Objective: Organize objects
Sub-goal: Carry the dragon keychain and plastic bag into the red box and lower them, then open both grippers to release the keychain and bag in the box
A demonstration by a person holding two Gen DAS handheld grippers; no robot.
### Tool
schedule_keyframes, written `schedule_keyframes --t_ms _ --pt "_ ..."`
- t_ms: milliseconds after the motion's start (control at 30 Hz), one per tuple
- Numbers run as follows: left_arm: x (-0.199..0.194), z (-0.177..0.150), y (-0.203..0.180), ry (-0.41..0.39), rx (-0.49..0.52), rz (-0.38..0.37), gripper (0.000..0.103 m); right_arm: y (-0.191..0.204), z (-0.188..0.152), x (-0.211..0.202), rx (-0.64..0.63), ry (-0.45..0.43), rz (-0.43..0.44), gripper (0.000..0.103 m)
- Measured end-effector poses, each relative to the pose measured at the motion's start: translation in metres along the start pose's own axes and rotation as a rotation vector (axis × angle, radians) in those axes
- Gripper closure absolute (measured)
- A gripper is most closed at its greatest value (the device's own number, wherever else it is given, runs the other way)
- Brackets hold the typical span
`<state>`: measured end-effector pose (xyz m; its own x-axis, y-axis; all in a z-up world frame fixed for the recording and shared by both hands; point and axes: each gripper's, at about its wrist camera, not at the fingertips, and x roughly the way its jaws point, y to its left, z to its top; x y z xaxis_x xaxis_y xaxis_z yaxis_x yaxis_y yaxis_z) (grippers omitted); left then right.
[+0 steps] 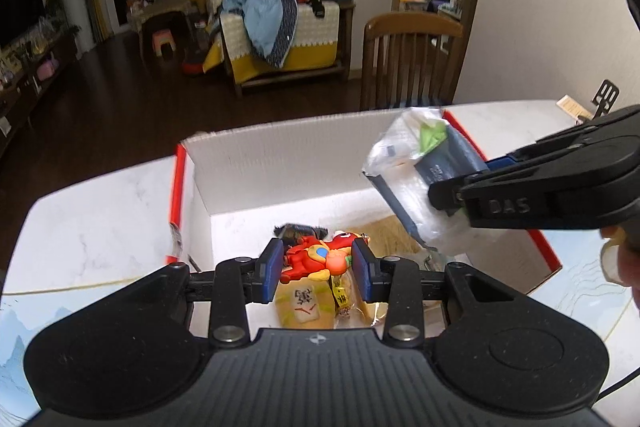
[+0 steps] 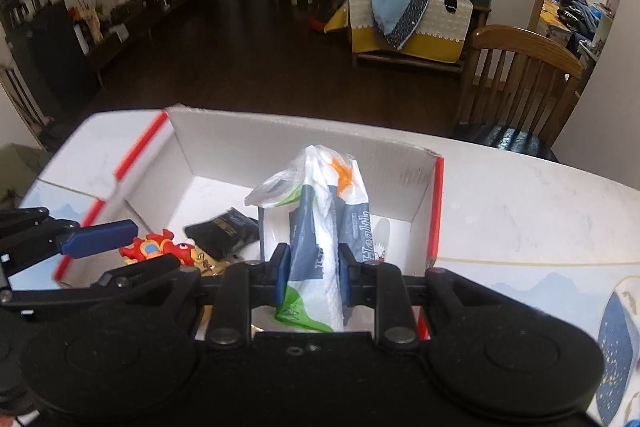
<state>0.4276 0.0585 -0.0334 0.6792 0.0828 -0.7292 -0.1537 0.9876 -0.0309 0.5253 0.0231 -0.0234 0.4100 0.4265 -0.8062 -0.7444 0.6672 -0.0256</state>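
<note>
Right wrist: one tissue pack, one box.

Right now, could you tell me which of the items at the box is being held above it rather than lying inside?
The tissue pack, gripped in the right claw; the red toy and black packet lie inside.

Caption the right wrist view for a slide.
Right gripper holds a plastic-wrapped tissue pack above the white cardboard box; left gripper beside a red toy.

Left hand-held gripper gapes open; right hand-held gripper is clamped tight.
</note>
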Motion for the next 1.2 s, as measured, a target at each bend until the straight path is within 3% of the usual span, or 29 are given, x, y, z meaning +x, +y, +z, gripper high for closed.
schedule_keyframes --t_ms 300,800,933,1067,1200 --pt "0.031 -0.007 -0.008 0.083 0.036 0.006 0.067 -0.004 0.001 0.041 0.013 0.097 0.003 0.079" --pt "0.056 -0.012 -0.013 0.181 0.077 0.007 0.066 -0.006 -0.003 0.049 0.048 0.124 0.008 0.074" --pt "0.055 -0.014 -0.012 0.179 0.053 -0.005 0.051 -0.005 -0.003 0.046 0.047 0.129 0.011 0.072" --pt "0.050 -0.015 -0.012 0.161 0.039 -0.010 0.045 -0.009 -0.003 0.039 0.064 0.125 0.026 0.068" --pt "0.041 -0.017 -0.011 0.137 0.019 -0.027 0.044 -0.010 -0.004 0.029 0.065 0.109 0.031 0.064"
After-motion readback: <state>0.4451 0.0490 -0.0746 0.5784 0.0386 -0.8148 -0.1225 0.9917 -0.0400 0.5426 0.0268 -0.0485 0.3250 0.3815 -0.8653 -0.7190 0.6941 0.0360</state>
